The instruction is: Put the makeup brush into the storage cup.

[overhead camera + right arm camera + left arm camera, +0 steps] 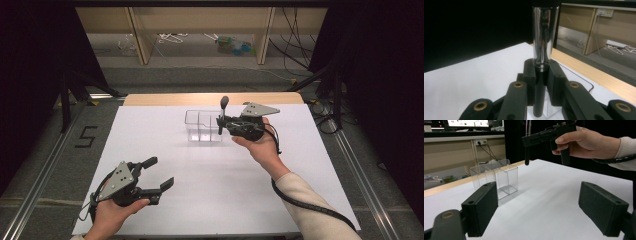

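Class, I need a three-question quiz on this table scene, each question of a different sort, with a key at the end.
1. True or false: the right gripper is shut on an upright utensil with a black handle and a shiny metal stem.
2. Multiple choice: the left gripper is A) open, holding nothing; B) shut on the container; C) shut on a cable.
3. Short answer: what stands on the white table just beside the held utensil?

Key:
1. True; its fingers clamp the black handle.
2. A.
3. A clear plastic container with compartments.
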`<state>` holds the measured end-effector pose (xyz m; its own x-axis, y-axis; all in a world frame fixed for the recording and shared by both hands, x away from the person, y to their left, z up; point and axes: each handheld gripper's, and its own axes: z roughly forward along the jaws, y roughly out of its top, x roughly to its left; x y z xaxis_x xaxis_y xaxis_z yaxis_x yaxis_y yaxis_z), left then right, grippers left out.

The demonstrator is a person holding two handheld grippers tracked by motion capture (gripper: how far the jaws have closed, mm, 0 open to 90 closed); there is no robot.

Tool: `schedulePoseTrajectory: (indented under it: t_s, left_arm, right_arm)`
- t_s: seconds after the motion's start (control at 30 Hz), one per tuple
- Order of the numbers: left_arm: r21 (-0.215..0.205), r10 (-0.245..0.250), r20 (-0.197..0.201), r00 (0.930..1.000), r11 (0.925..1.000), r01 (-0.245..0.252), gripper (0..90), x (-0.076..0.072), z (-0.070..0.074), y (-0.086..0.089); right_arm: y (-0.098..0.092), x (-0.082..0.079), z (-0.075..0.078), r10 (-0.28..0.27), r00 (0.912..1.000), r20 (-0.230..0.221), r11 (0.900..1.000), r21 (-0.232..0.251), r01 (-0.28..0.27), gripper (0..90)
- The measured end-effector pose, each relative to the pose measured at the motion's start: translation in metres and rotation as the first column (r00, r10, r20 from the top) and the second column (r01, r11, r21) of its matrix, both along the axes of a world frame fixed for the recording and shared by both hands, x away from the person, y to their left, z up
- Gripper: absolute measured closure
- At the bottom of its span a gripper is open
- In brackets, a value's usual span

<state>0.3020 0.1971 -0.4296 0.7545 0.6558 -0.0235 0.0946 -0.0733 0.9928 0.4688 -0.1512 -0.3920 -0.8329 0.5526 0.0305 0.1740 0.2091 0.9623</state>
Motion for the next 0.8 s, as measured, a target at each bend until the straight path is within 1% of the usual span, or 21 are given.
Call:
schedulePoseTrajectory:
  t_s: [0.17,0.3,0.37,0.53,0.8]
  left_arm:
    - [0.001,-0.001,0.0,1.0,1.0,0.001,15.8,0.0001,-0.0001,0.0]
    - [0.001,0.0,0.001,1.0,1.0,0.0,15.8,0.0001,-0.0001,0.0002]
    - [0.0,0.0,0.0,1.0,1.0,0.0,15.8,-0.0001,0.0,0.0001]
    - [0.0,0.0,-0.001,1.0,1.0,0.0,15.8,-0.0002,0.0,0.0002]
    - [0.001,0.0,0.0,1.0,1.0,0.0,15.8,-0.0001,0.0,0.0003]
  right_arm:
    - [0.0014,0.0013,0.0,0.004,1.0,0.0,1.0,0.014,-0.004,79.4]
    - [0.0018,0.0023,0.0007,0.002,1.0,0.001,1.0,0.002,-0.002,79.4]
    - [0.0024,0.0028,0.0009,0.002,1.0,-0.002,1.0,0.005,-0.002,79.4]
    - [0.0033,0.0044,0.0019,0.003,1.0,0.008,1.0,0.005,-0.003,79.4]
    - [0.0044,0.006,0.0029,-0.002,1.0,0.006,1.0,0.003,0.002,79.4]
